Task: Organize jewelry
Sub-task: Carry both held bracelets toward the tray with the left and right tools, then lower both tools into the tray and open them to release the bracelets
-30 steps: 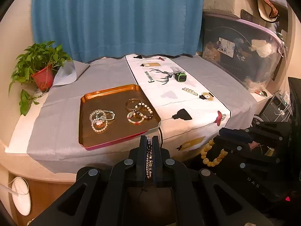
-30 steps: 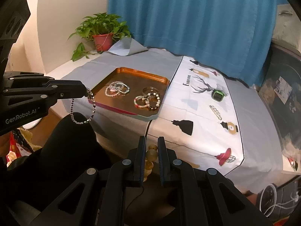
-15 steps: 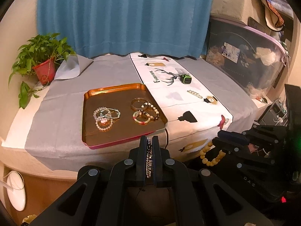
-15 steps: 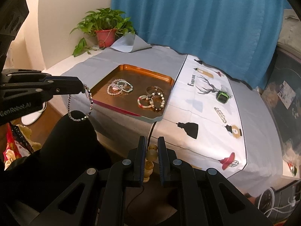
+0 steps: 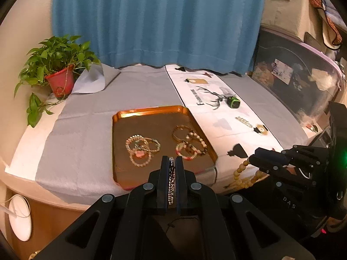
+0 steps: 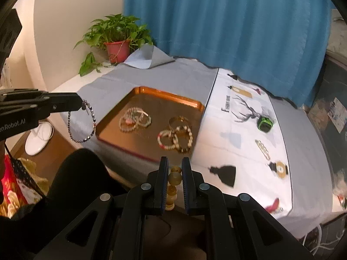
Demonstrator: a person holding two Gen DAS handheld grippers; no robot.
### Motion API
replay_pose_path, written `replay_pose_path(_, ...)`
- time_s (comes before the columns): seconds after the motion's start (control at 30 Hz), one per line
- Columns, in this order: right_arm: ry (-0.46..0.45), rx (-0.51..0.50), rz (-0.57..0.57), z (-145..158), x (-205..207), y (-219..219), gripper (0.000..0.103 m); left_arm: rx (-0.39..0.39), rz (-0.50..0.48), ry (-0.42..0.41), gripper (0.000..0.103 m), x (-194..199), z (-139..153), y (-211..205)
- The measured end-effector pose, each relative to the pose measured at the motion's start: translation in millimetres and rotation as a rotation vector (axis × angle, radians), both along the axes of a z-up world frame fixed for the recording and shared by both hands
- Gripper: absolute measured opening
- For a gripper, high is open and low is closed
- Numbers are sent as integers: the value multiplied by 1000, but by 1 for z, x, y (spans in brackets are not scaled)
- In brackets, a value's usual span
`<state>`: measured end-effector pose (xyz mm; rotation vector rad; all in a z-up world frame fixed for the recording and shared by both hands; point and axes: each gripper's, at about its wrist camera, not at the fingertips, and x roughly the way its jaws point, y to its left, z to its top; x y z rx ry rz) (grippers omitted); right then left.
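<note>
An orange tray (image 5: 149, 112) (image 6: 164, 96) lies on the grey cloth and holds several bead bracelets (image 5: 142, 149) (image 6: 175, 138). My left gripper (image 5: 171, 162) is shut on a dark silvery bead bracelet (image 5: 171, 182), which hangs as a loop (image 6: 83, 125) from its tips (image 6: 81, 106) in the right wrist view. My right gripper (image 6: 175, 166) is shut on a tan wooden-bead bracelet (image 6: 174, 178); that strand dangles (image 5: 240, 171) from its tips (image 5: 252, 159) in the left wrist view. Both grippers hover off the table's near edge, short of the tray.
A white runner (image 5: 216, 117) carries a green watch (image 5: 233, 103) (image 6: 264, 124), a chain strip (image 5: 244, 121) (image 6: 262, 149) and a round gold piece (image 5: 261, 129) (image 6: 279, 169). A potted plant (image 5: 59, 73) stands back left. Blue curtain (image 5: 151, 21) behind. A clear storage bin (image 5: 299, 73) stands right.
Both grippers have moved toward the table with their bracelets still held; the tray and runner look closer and sit further right in the left wrist view.
</note>
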<state>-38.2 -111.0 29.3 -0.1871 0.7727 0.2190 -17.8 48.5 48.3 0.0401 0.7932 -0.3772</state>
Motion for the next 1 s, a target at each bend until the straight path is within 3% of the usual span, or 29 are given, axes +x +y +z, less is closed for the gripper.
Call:
replay_pose_path(0.37, 14, 25, 22, -13, 70, 18, 13, -4, 15, 31, 3, 62, -12, 6)
replay_pose_path(0.8, 85, 70, 8, -53, 148, 27, 13, 15, 43, 107, 5, 137, -57, 3)
replay_pose_path(0.83, 98, 77, 4, -58, 152, 27, 15, 18, 49, 113, 11, 141, -60, 4)
replay_pose_path(0.9, 132, 70, -7, -66, 157, 25, 19, 43, 79, 158, 59, 151, -71, 4)
replay_pose_path(0.93, 165, 59, -23, -74, 161, 23, 34, 59, 101, 170, 97, 152, -75, 3)
replay_pose_path(0.97, 185, 53, -38, -78, 163, 21, 57, 76, 144, 163, 102, 152, -78, 5)
replay_pose_path(1.0, 191, 52, -54, -81, 162, 18, 67, 73, 162, 144, 102, 150, -79, 8)
